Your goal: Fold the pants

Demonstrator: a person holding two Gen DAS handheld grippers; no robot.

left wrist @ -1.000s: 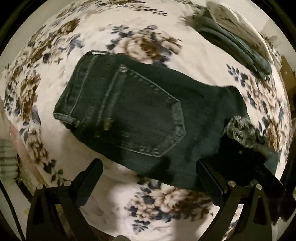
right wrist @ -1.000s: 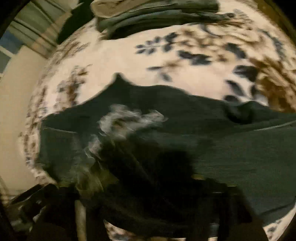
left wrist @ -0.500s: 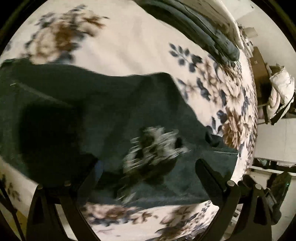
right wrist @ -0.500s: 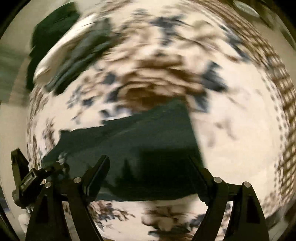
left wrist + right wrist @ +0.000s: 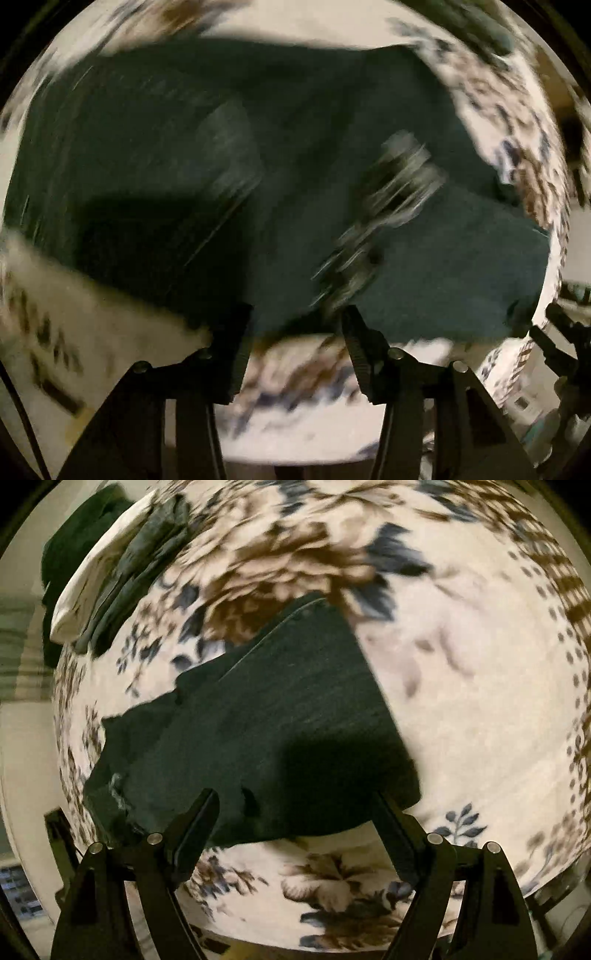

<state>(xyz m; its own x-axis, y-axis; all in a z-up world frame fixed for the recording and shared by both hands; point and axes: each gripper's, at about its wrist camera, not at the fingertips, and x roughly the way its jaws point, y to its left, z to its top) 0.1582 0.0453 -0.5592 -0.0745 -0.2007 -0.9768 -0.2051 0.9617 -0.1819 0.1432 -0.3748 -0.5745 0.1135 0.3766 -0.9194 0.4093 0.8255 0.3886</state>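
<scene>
a bed covered by a cream floral blanket [image 5: 461,686], printed with brown blooms and dark blue leaves, fills both views. at its far left corner in the right wrist view lies a stack of folded clothes [image 5: 122,568], cream and grey-green, with a pale wall and striped fabric beyond the bed's edge. the left wrist view is heavily blurred; bits of room clutter show past the blanket's right edge but cannot be made out.

the dark denim pants [image 5: 266,731] lie folded on the blanket, near its front edge. in the left wrist view the pants [image 5: 229,177] spread across most of the frame, with a pale frayed patch [image 5: 384,206] right of centre.

the left gripper [image 5: 295,328] points down at the near edge of the pants; its jaws have just been closing and stand half apart, with the denim edge at their tips, though blur hides whether they pinch it. the right gripper [image 5: 295,808] hovers over the pants' near edge with jaws spread wide, nothing between them.

bare blanket lies open to the right of the pants and in front of them.
</scene>
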